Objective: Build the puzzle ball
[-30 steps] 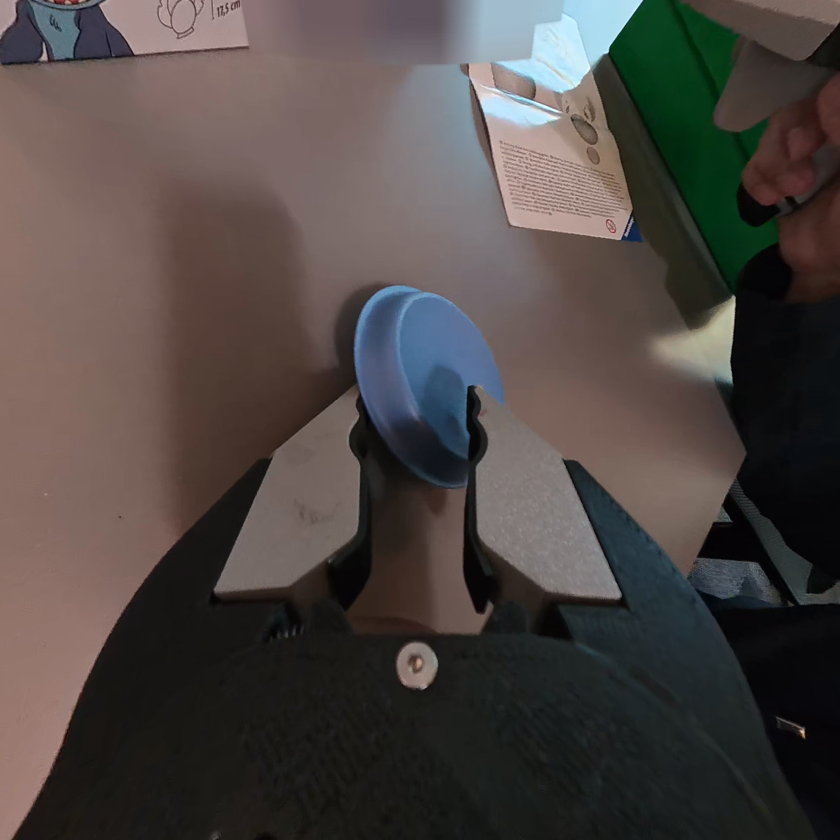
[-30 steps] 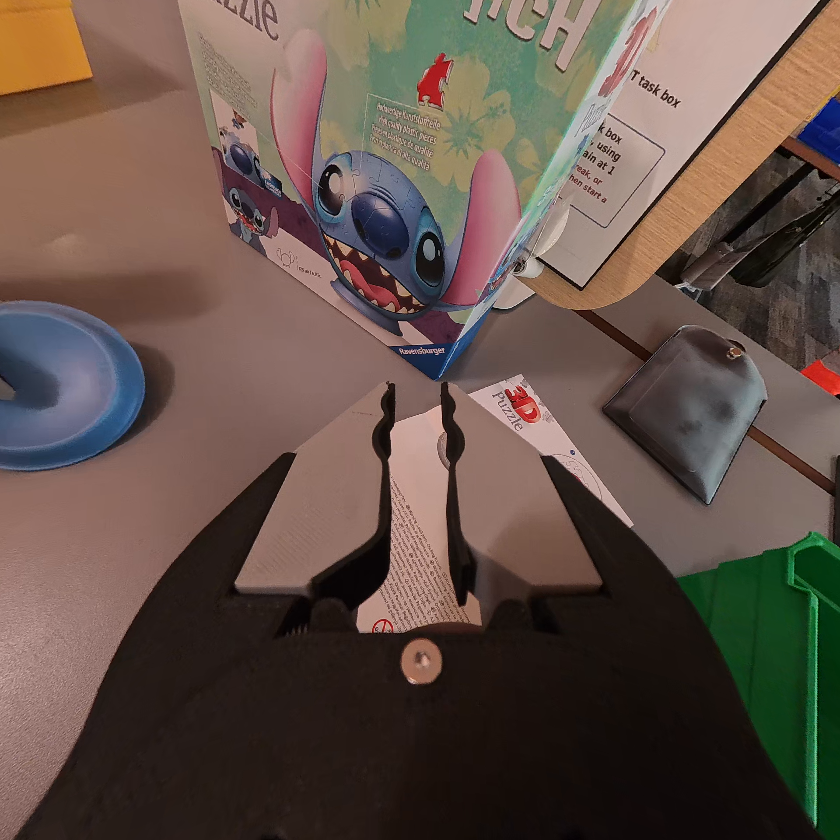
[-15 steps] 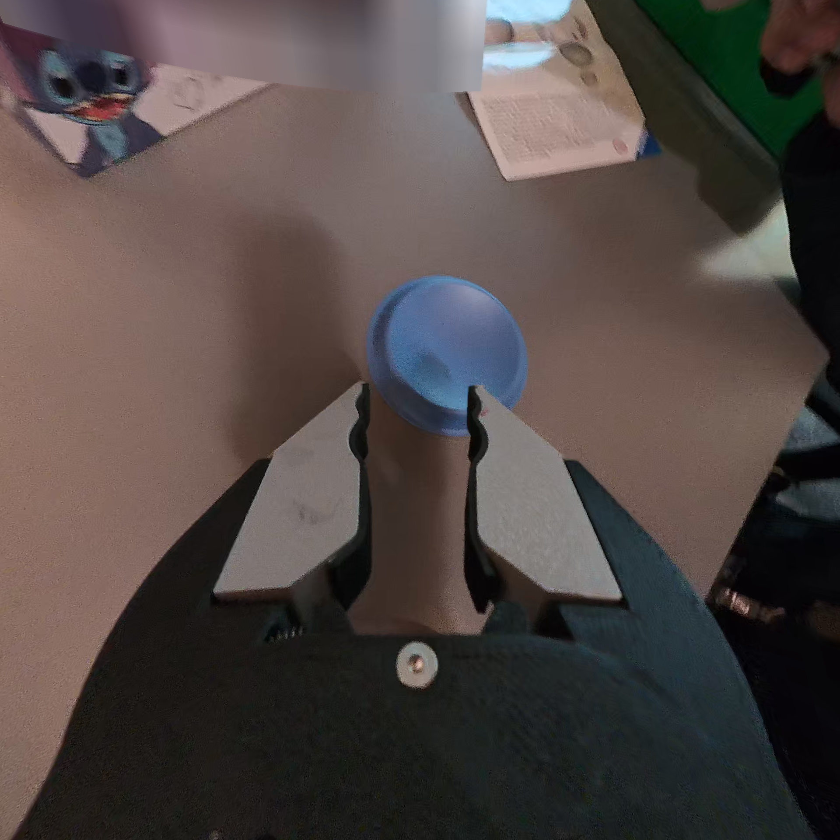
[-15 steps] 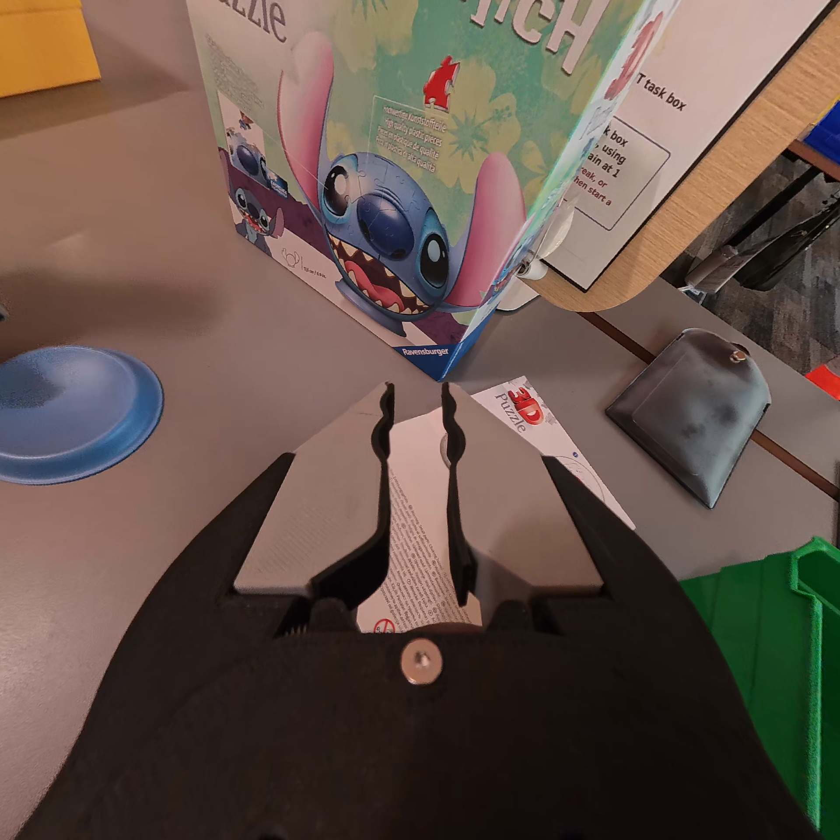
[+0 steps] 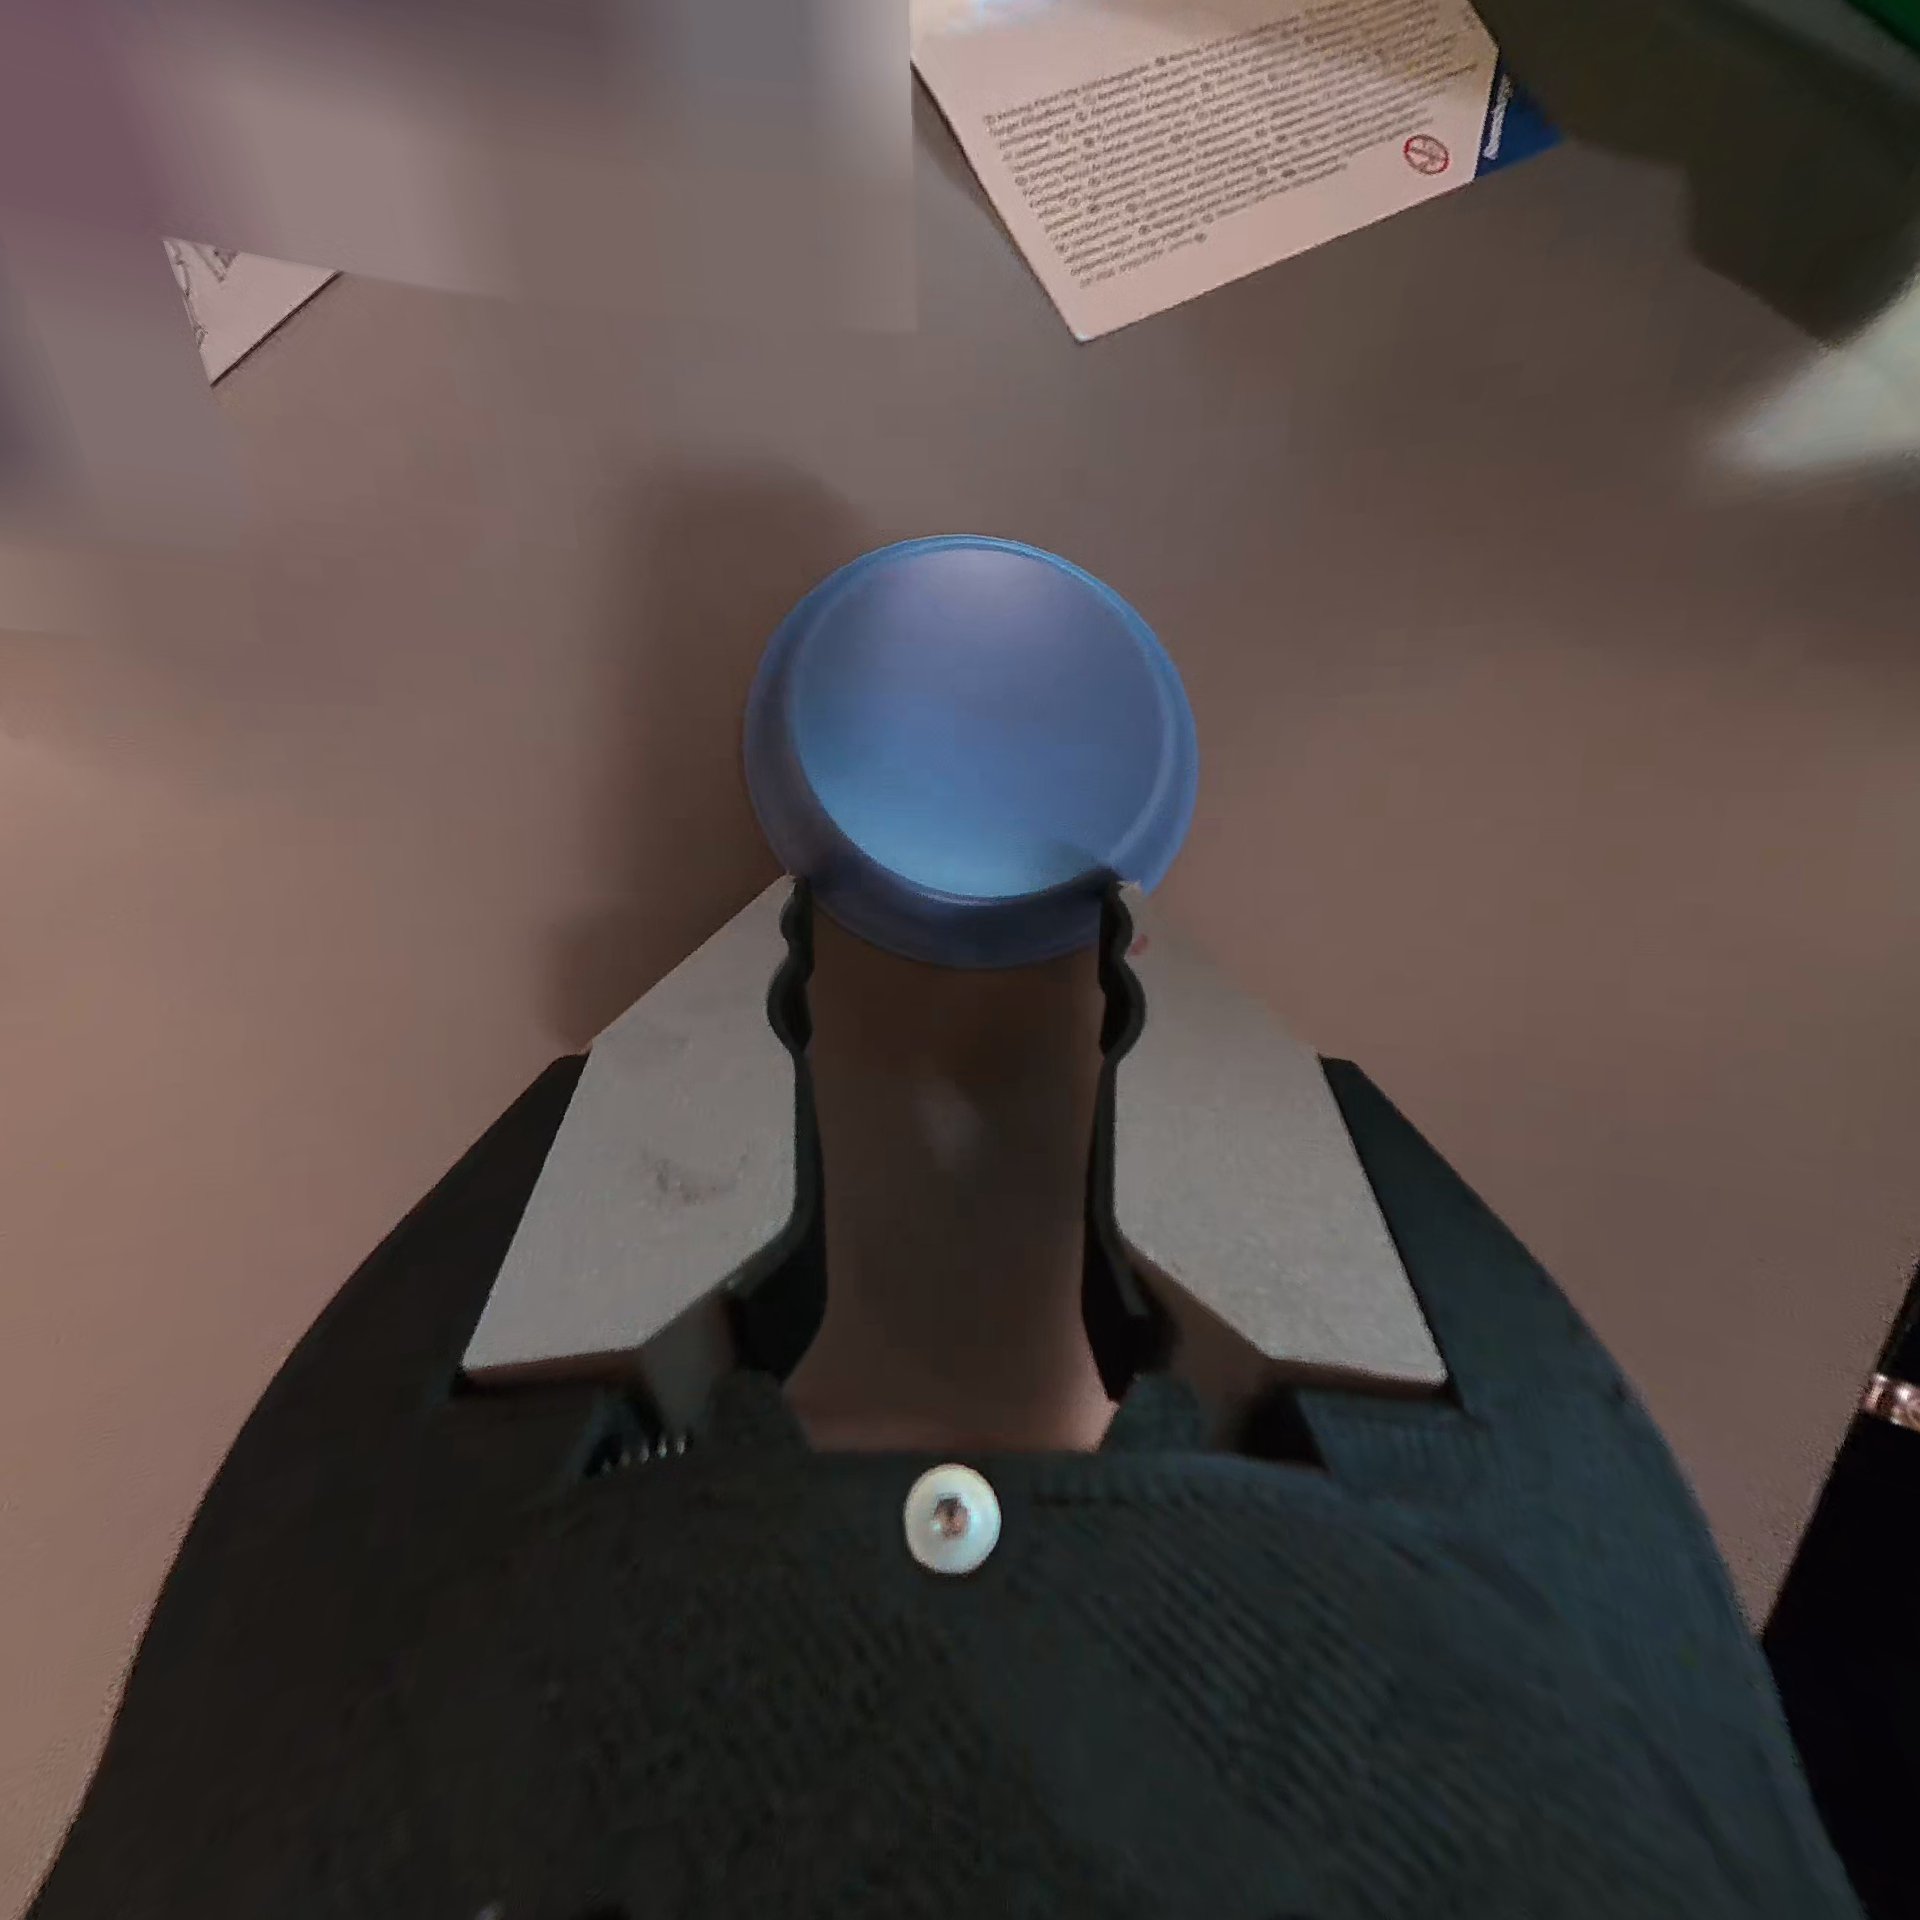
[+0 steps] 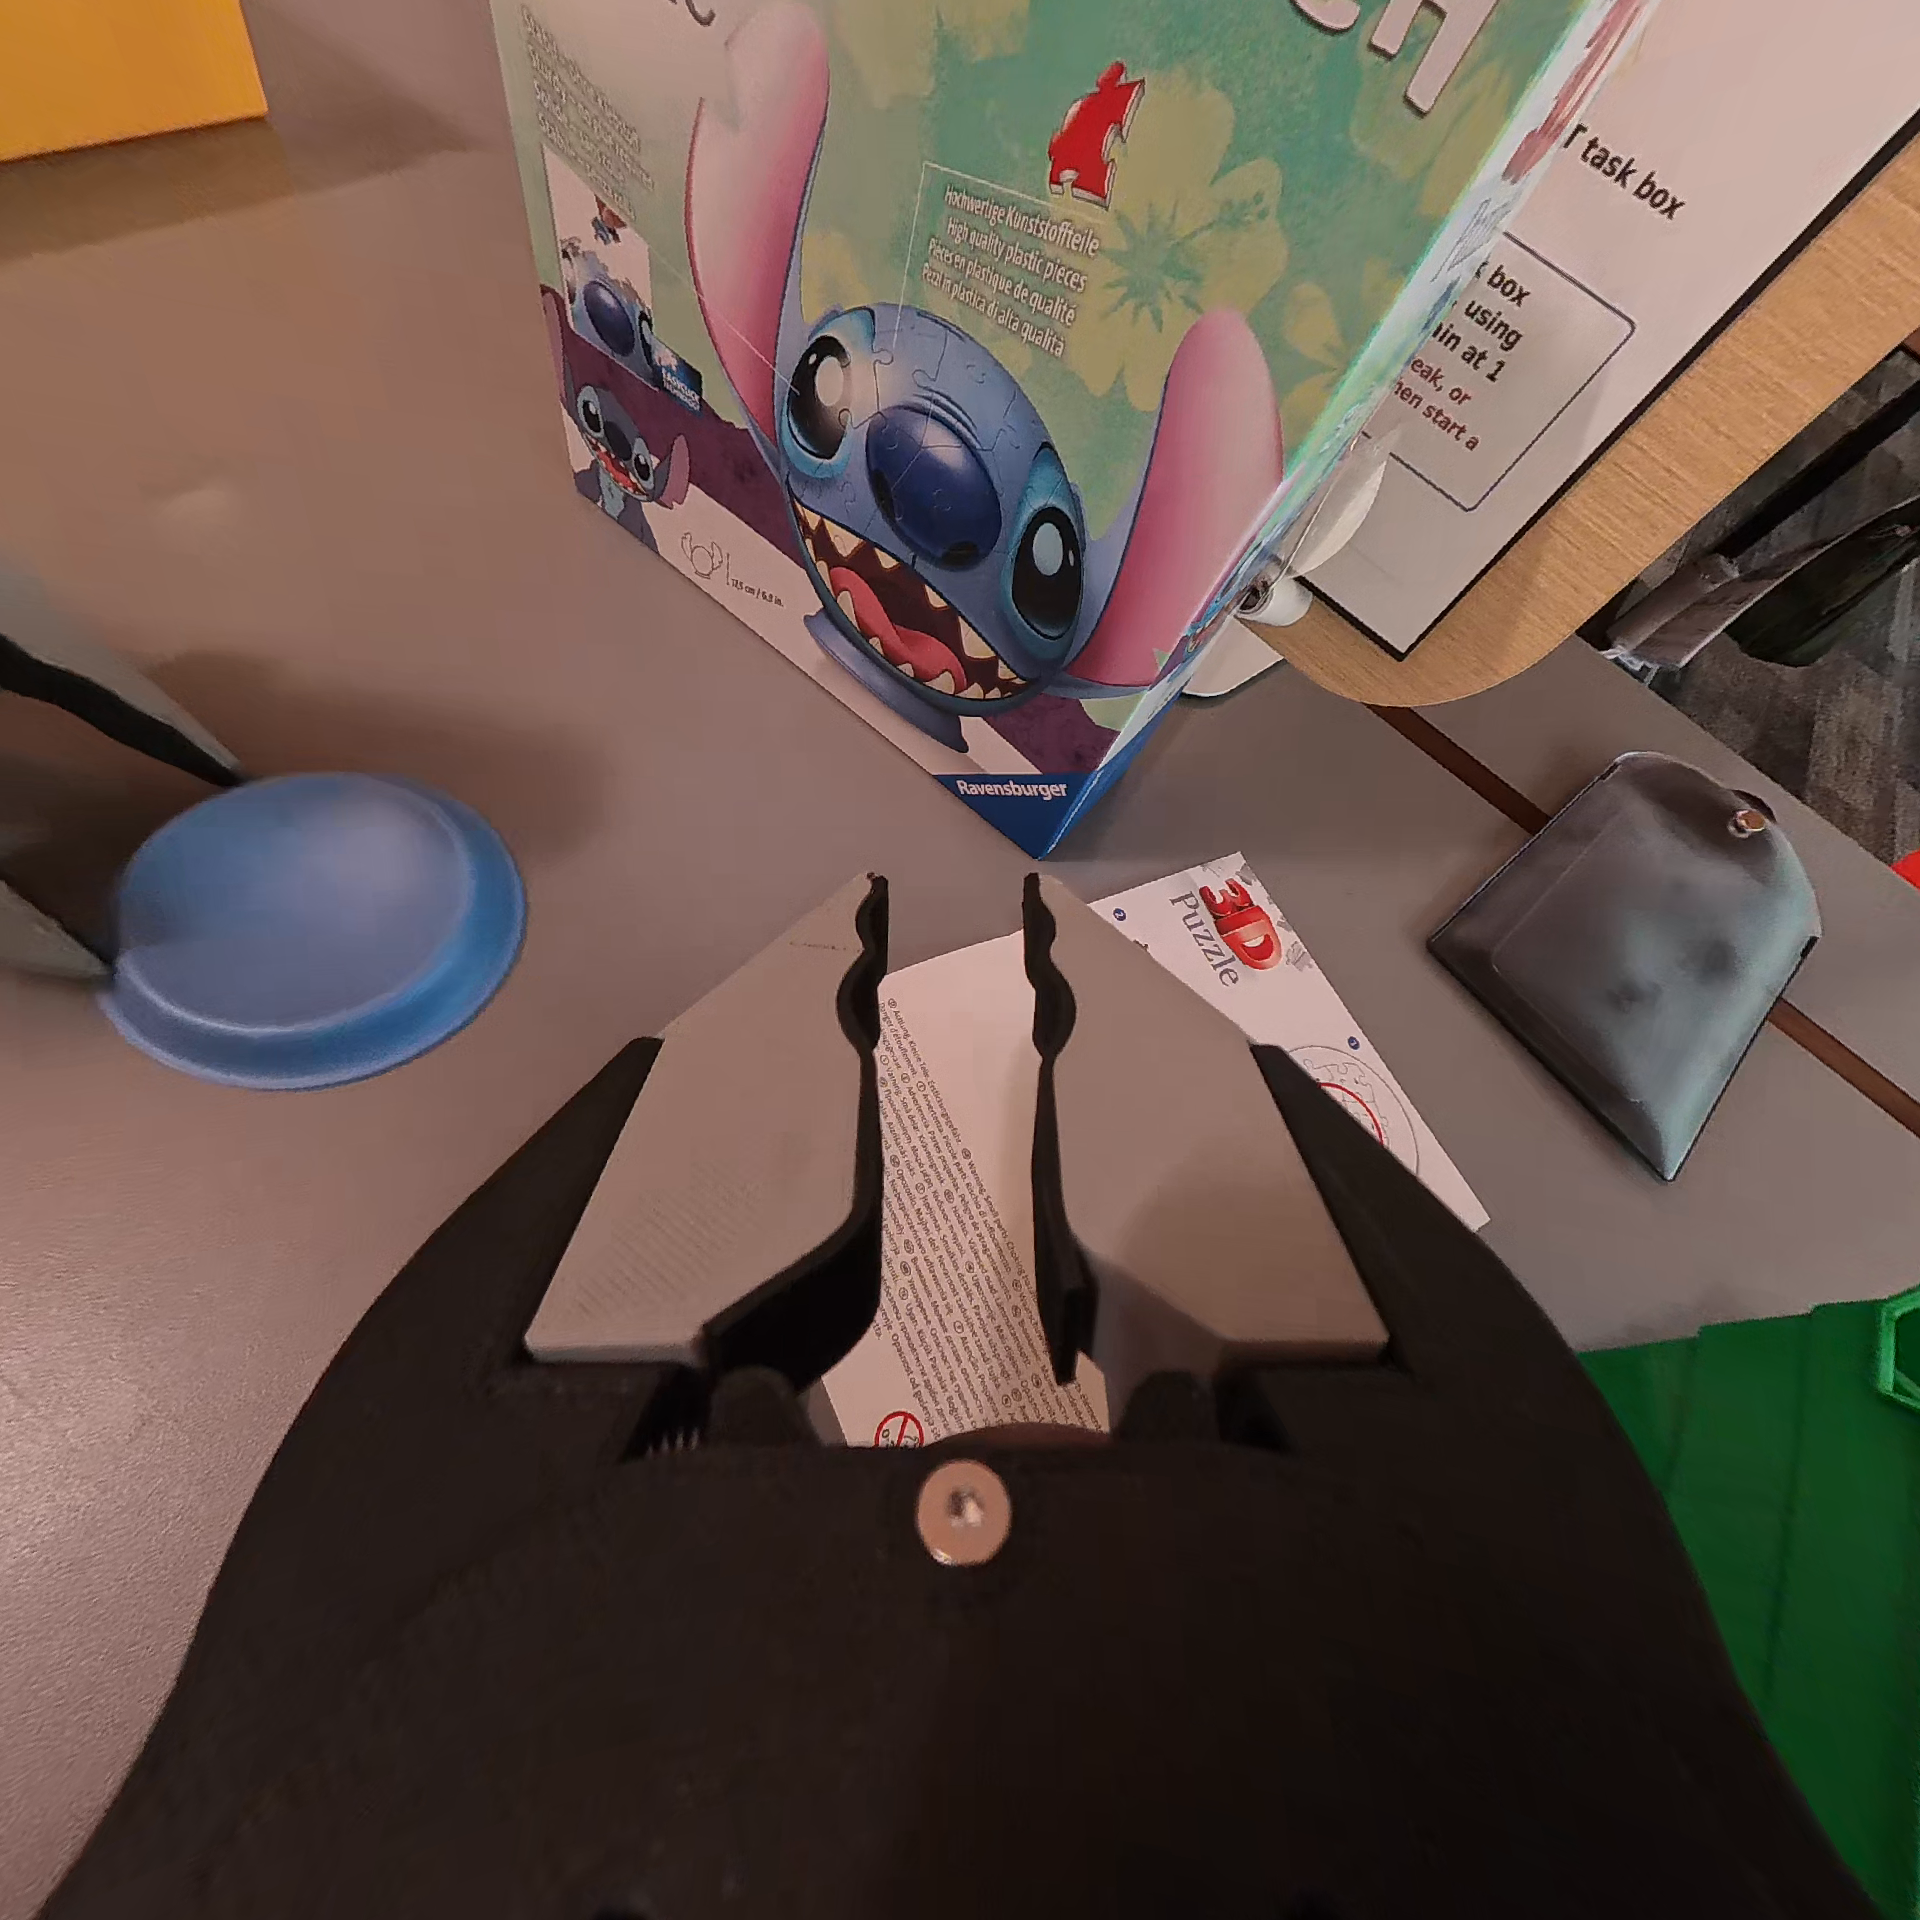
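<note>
A round blue plastic stand [image 5: 971,717] lies flat on the grey table [image 5: 416,831]. My left gripper [image 5: 956,904] is open, its fingertips either side of the stand's near rim; I cannot tell if they touch it. In the right wrist view the stand [image 6: 312,914] looks dome side up at the left, with the left gripper's fingers [image 6: 104,727] at its edge. My right gripper [image 6: 954,894] is open by a narrow gap and empty, above a white instruction leaflet [image 6: 956,1143]. The puzzle box [image 6: 987,364] stands beyond it.
The leaflet [image 5: 1226,156] lies at the far right of the left wrist view. A grey pouch [image 6: 1631,956] lies at the right, a green bin [image 6: 1787,1558] at the near right. A wooden board [image 6: 1662,468] stands behind the box. A yellow object [image 6: 114,73] is far left. There is about 20 cm between the tips of the two grippers.
One second ago the left jaws held the stand tilted. It now lies flat on the table and the jaws stand wider apart. The right gripper has barely moved.
</note>
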A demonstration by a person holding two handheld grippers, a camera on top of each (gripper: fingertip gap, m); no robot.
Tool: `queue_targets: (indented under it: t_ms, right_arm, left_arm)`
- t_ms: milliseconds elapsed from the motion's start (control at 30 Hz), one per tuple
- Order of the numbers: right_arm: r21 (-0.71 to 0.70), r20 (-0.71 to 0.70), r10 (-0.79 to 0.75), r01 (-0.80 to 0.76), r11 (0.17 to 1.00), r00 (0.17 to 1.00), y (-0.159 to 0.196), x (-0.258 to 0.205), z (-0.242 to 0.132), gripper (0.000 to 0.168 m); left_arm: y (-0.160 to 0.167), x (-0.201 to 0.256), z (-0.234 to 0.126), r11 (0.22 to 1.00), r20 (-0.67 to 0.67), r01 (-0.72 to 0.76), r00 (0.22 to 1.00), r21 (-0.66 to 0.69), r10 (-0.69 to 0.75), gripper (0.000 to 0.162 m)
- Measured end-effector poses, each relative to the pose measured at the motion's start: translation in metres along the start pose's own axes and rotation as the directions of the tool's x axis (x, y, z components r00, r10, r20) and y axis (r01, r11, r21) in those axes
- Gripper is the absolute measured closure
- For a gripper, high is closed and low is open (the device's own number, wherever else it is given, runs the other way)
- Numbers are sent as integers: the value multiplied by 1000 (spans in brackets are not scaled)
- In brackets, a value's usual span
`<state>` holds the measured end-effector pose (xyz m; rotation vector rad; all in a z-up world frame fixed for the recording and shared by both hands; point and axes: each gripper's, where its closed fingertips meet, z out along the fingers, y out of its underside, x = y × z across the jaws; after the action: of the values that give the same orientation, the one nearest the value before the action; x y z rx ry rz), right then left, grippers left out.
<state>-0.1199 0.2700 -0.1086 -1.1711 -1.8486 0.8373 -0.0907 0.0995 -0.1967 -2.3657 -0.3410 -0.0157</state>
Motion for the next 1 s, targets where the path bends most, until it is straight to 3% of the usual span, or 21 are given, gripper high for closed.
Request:
queue_targets:
  t_ms: [267, 433, 633, 833, 1000]
  right_arm:
    - [-8, -27, 65, -65, 998, 998, 4, 15, -3, 146]
    - [-3, -99, 209, -210, 978, 973, 14, 50, -14, 143]
    - [54, -135, 273, -269, 962, 952, 11, 70, -33, 139]
    - [118, -105, 248, -236, 965, 963, -4, 50, -33, 134]
    - [162, 9, 148, -147, 976, 989, -3, -6, -3, 132]
  left_arm:
    - [-30, -8, -14, 989, -10, 37, 999, 145, -36, 94]
    - [-49, -36, -18, 954, 5, 110, 993, 277, -116, 93]
    - [-46, -58, -8, 945, 48, 110, 990, 307, -131, 94]
    - [-41, -56, -22, 928, 60, 145, 983, 343, -176, 95]
    - [-38, -65, -31, 922, 126, 122, 976, 366, -180, 93]
